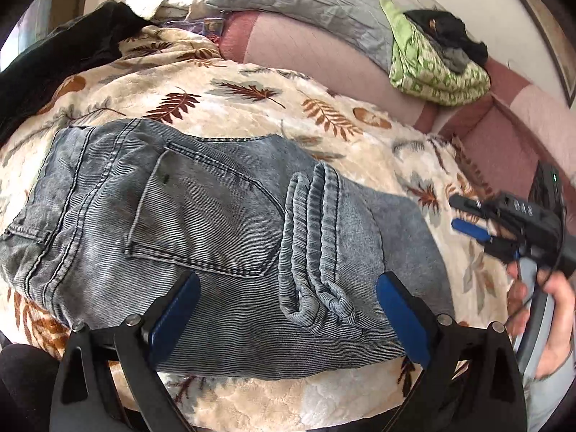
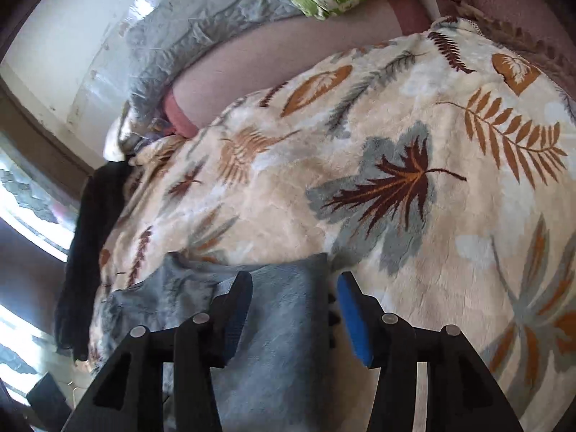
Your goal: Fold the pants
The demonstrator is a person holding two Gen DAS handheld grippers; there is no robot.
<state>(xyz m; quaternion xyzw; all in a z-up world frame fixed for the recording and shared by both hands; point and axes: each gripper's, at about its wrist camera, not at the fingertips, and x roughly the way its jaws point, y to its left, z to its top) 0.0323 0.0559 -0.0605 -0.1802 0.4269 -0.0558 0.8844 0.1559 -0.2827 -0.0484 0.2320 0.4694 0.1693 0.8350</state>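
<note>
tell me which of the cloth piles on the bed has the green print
The folded green-and-white cloth at the far side, by the grey pillow, with a dark garment on top. The jeans are faded blue; the pile at the left edge is black.

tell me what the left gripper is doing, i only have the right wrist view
Observer: The left gripper is open, jaws wide apart over the folded jeans, clamping nothing.
Operator: which side of the jeans faces up
Observer: The back pocket faces up.
Operator: is my gripper on them
Observer: No, the right gripper is past the jeans' edge, over the leaf-print blanket, with nothing between its jaws.
</note>
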